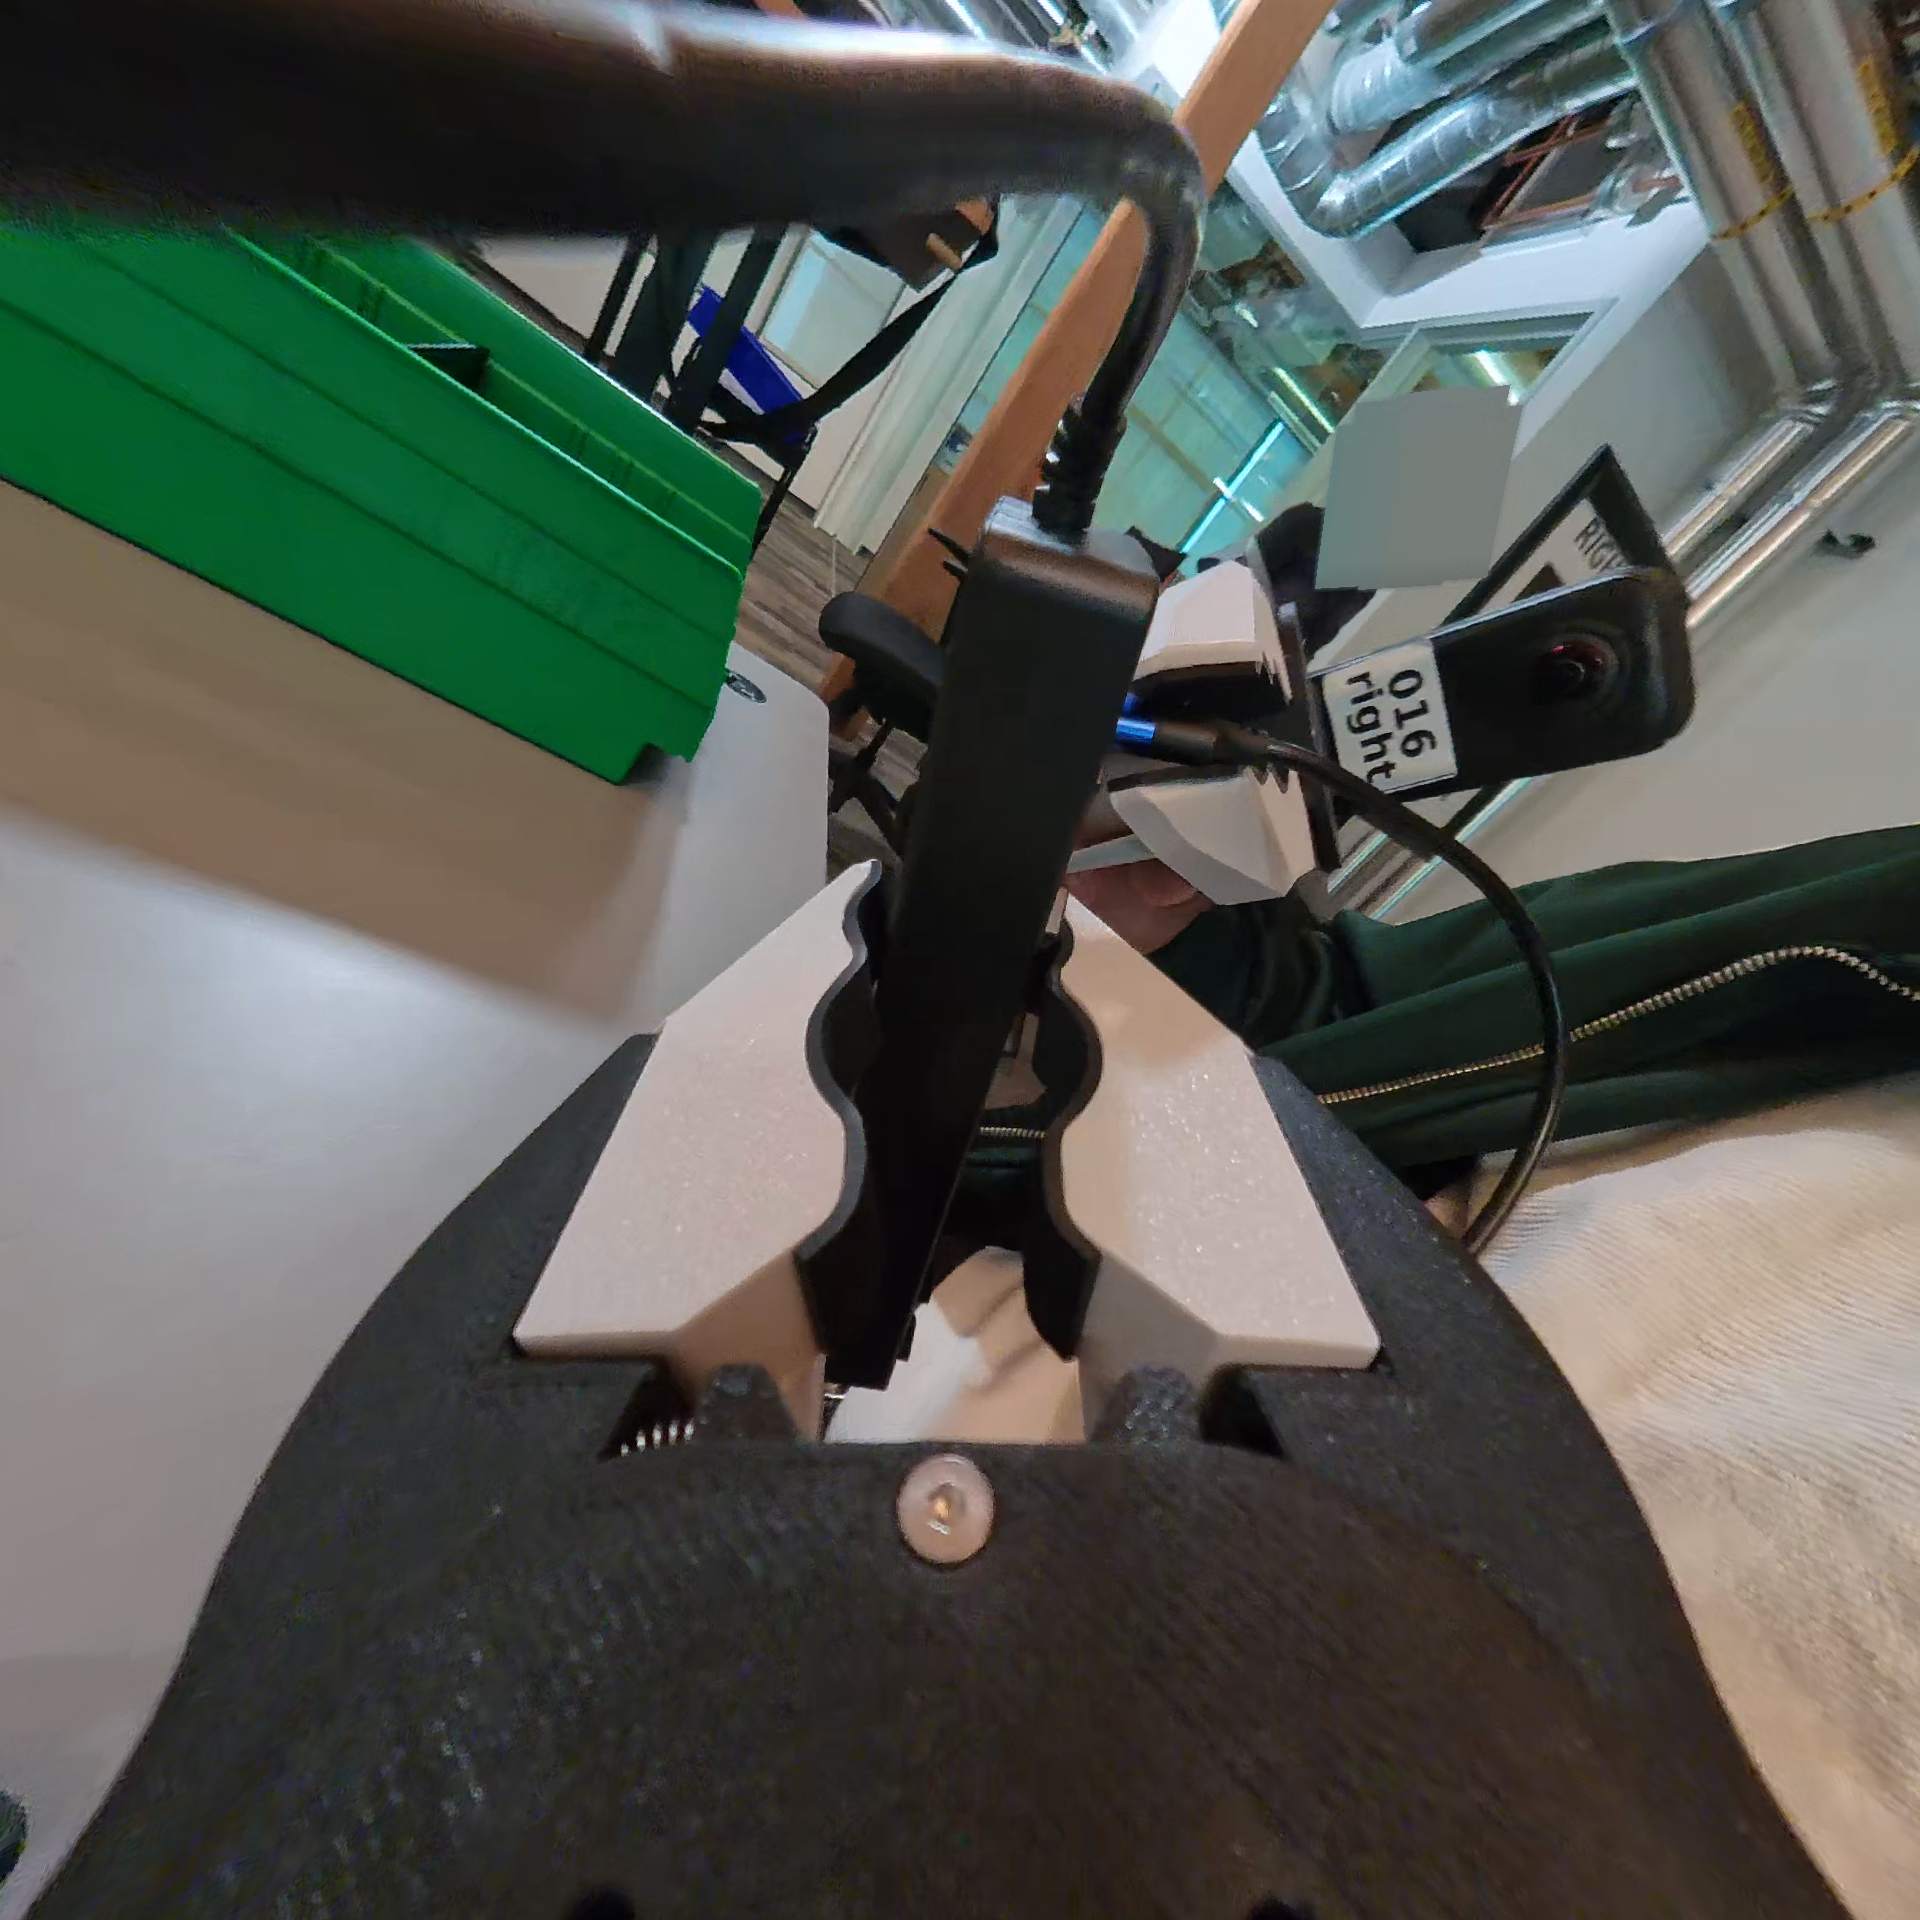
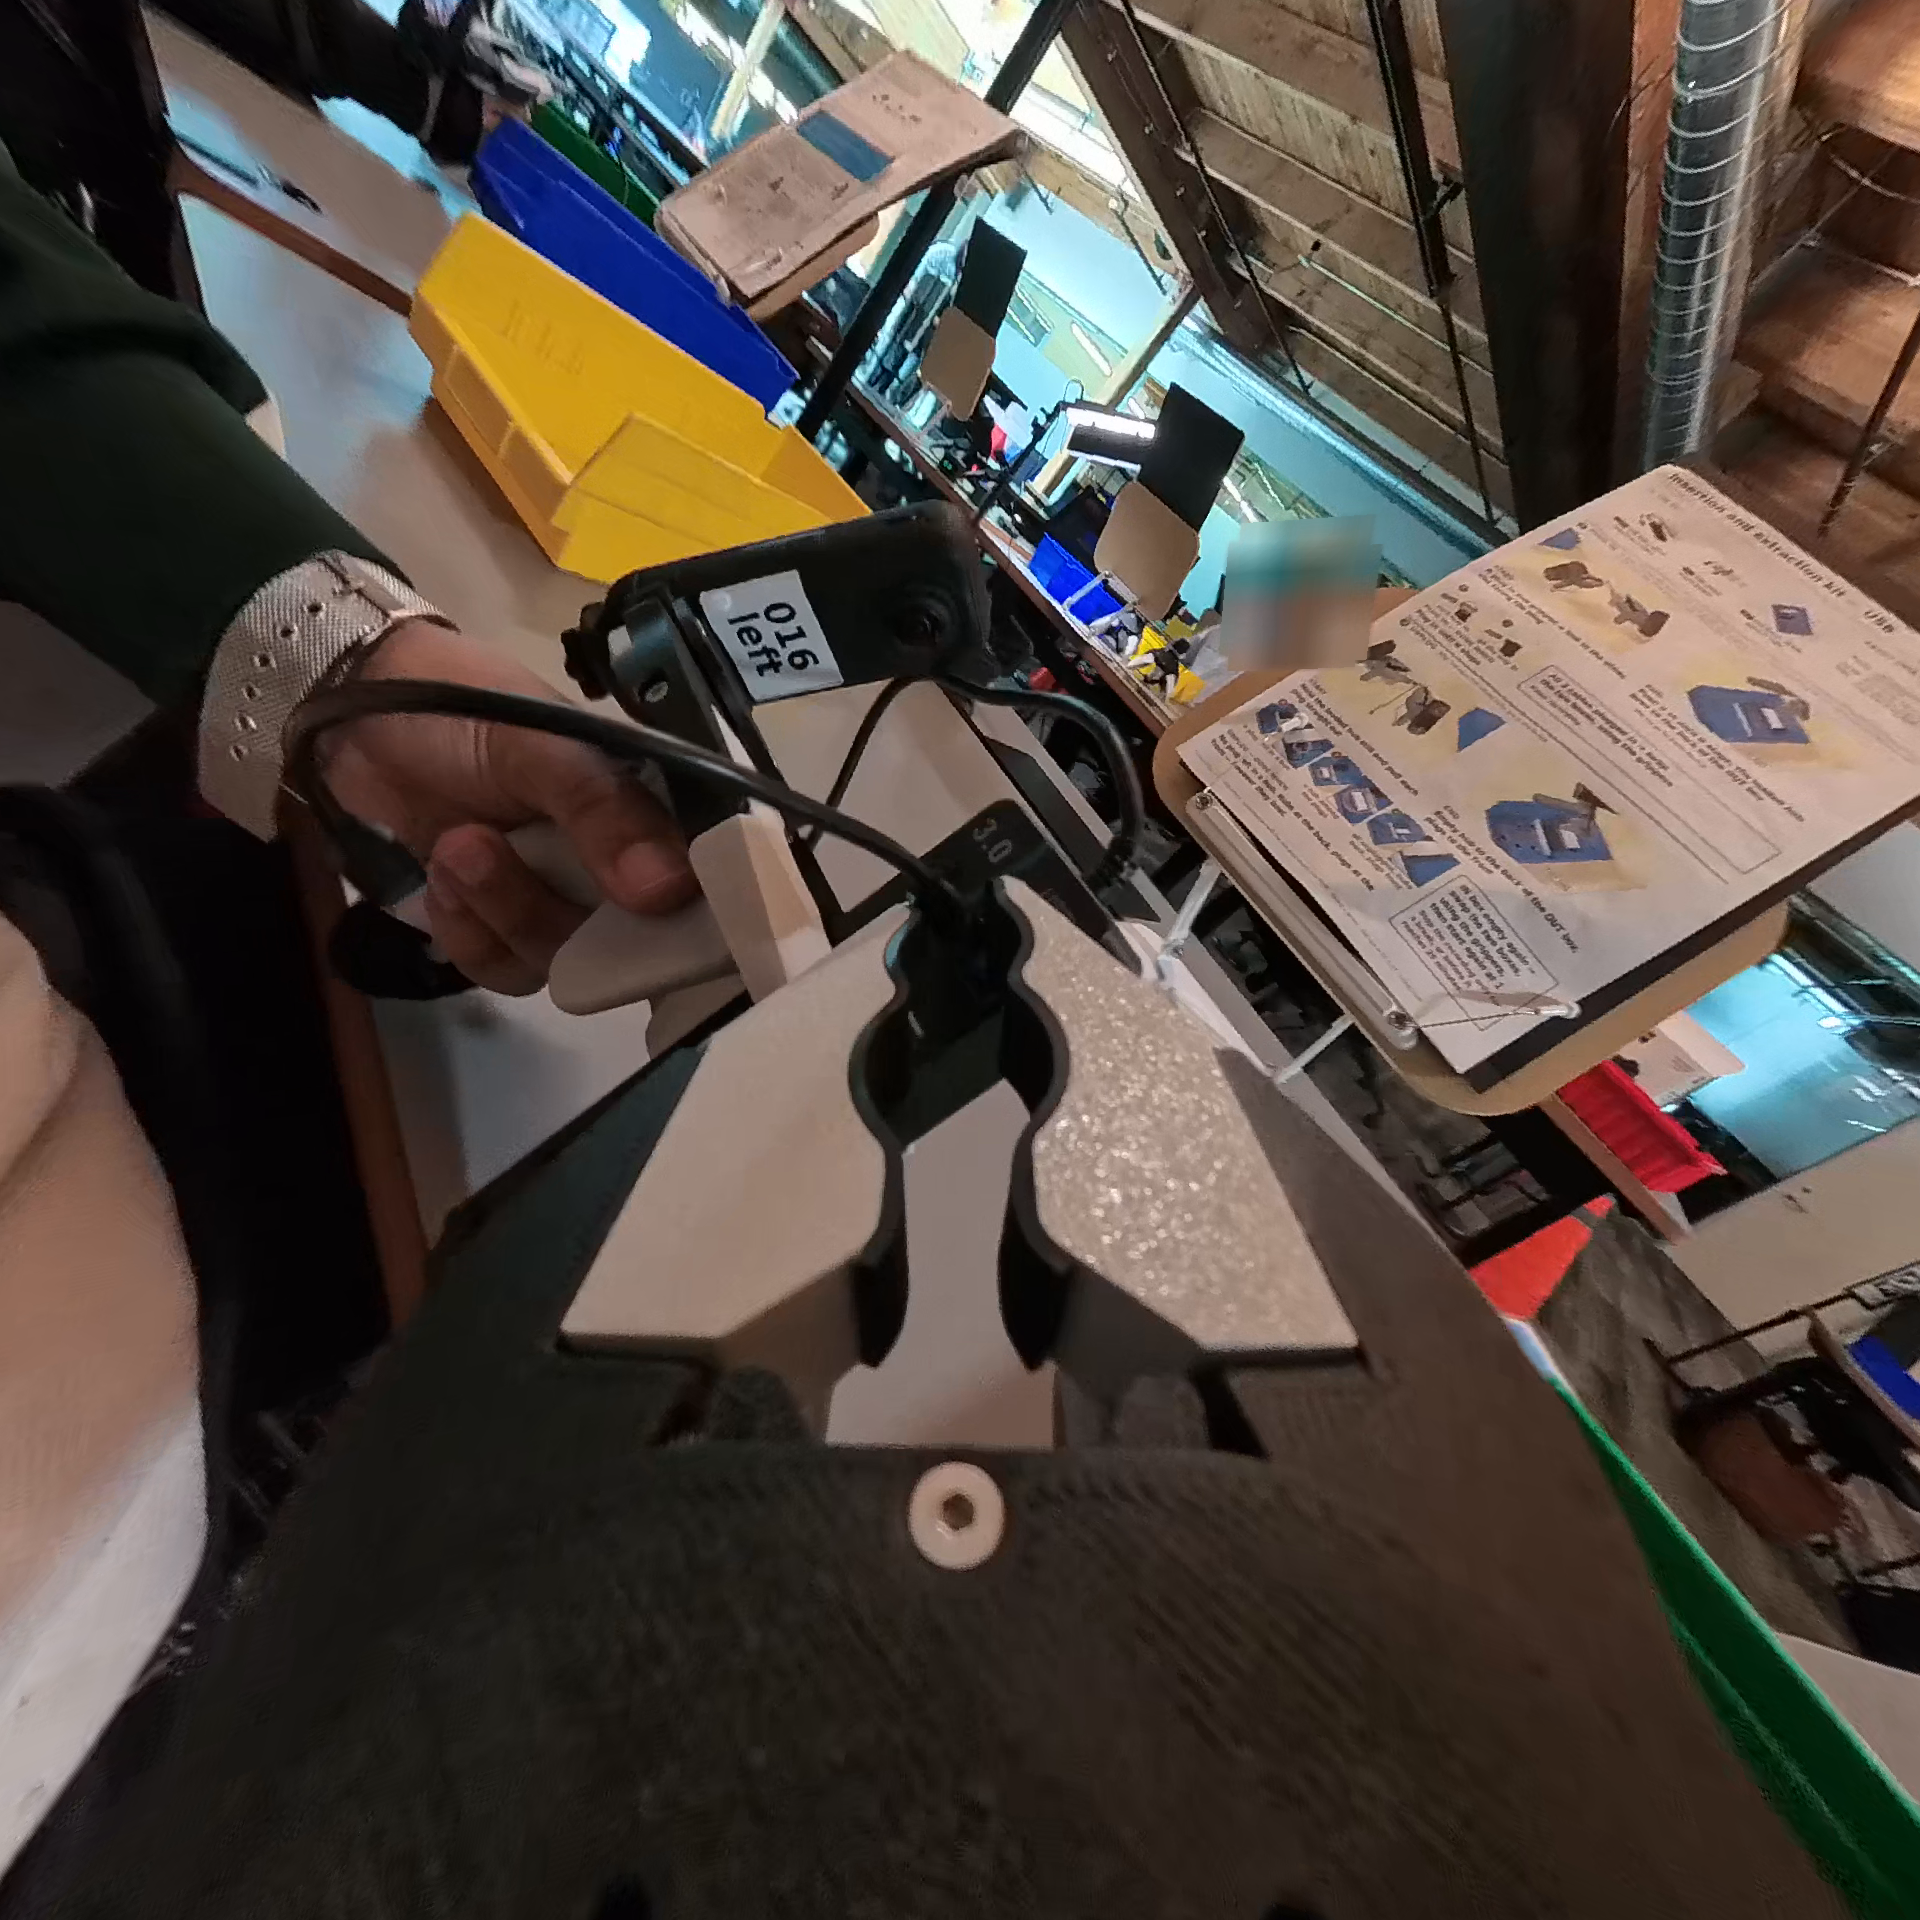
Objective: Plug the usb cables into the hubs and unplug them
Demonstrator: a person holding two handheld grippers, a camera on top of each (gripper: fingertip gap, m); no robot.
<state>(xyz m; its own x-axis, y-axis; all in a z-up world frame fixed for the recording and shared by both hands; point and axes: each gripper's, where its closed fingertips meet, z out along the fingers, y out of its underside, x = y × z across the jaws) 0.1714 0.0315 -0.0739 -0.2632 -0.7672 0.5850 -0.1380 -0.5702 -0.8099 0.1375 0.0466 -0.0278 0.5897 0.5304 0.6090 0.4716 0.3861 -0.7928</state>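
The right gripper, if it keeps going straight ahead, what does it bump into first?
Probably the black hub held by the left gripper. The right gripper is shut on a USB plug at the hub's side, though whether it's already plugged in is unclear.

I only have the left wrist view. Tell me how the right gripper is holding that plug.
Observer: In the right wrist view, the right gripper is shut on the black plug. It pinches the plug near its fingertips, close against the hub. I cannot tell whether the plug is fully seated.
Operator: Follow its cable for me. It drops out of my frame.
Observer: The cable arcs left over the person's hand. It then bends back down to what looks like a free connector beside that hand.
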